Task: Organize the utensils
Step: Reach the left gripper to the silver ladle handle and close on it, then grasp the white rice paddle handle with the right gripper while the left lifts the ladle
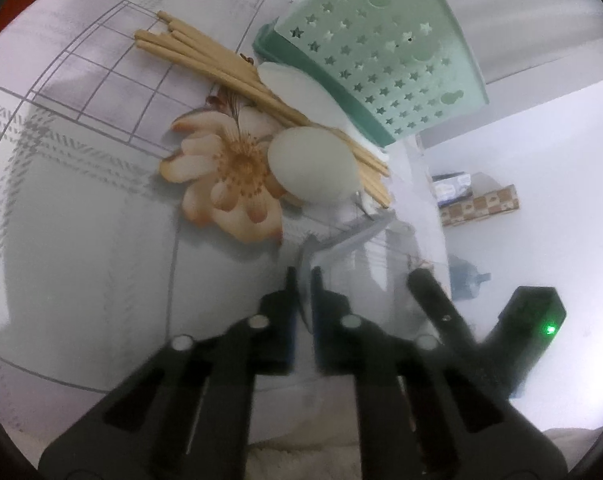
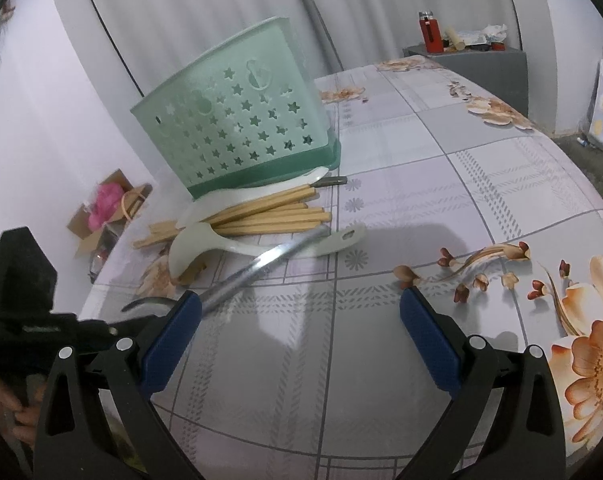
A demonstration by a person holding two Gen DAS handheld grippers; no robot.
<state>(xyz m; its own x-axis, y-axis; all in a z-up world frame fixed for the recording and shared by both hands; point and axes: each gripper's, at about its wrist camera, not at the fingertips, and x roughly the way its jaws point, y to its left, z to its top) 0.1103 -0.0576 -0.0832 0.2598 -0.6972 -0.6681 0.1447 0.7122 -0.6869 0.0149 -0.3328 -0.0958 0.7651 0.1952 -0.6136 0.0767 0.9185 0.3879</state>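
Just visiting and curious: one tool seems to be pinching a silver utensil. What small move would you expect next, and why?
Probably raise the left tool a little, lifting the metal utensil off the table. It looks closed on one end, the rest lies across the white spoon, and the green basket stands just behind. The right tool is open, holding nothing.

**Around the bench: what I see beyond the job**

Under my right hand-held gripper point(image 2: 300, 322) lies the bench point(image 2: 401, 184), covered in a grey checked cloth printed with orange flowers point(image 2: 593, 364) just to its right. Far ahead and to the right, past the bench's end, a grey cabinet point(image 2: 497, 64) carries a red flask point(image 2: 430, 32) and some clutter. Down on the floor to the left sits an open cardboard box point(image 2: 101, 220) with something pink point(image 2: 106, 204) inside.
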